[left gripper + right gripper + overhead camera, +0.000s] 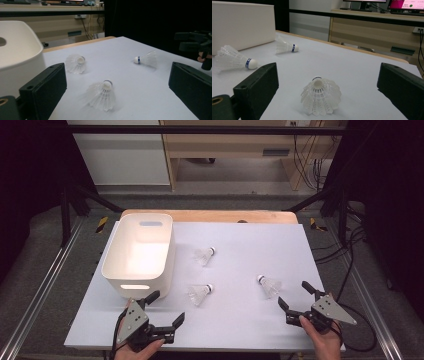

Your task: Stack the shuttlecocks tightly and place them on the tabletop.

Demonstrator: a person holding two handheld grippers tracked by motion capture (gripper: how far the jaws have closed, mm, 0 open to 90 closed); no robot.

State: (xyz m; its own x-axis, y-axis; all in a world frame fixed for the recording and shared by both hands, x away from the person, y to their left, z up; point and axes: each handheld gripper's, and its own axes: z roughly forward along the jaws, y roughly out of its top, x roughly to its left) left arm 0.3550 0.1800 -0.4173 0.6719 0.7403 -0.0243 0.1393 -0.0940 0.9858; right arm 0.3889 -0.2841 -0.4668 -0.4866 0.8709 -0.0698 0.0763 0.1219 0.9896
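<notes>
Shuttlecocks, three in number, lie loose on the white table (pixel 260 320), each apart from the others and from both grippers. Near shuttlecock (pixel 200 293) lies ahead of the left gripper (pixel 165 312), just beyond its jaws and between their lines, cork pointing away from the camera in the left gripper view (pixel 102 94). Far shuttlecock (pixel 205 255) lies farther ahead of those jaws, toward the left jaw's side (pixel 75 64). Right shuttlecock (pixel 269 285) lies just ahead of the right gripper (pixel 295 295), centred between its jaws in the right gripper view (pixel 321 99), skirt toward the camera, cork away.

Left gripper: jaws spread wide, nothing between them, nothing held. Held in the person's left hand (pixel 140 347) at the table's near edge. Its left jaw stands just beside the near wall of the bin (pixel 120 265); contact cannot be told.

Right gripper: jaws spread wide, nothing held, clear of the shuttlecock ahead. Held in the right hand (pixel 325 340) at the near right corner of the table.

Bin: white, with slot handles, upright on the table beyond the left gripper's left jaw. Its inside, as far as seen from the high view, holds nothing visible
</notes>
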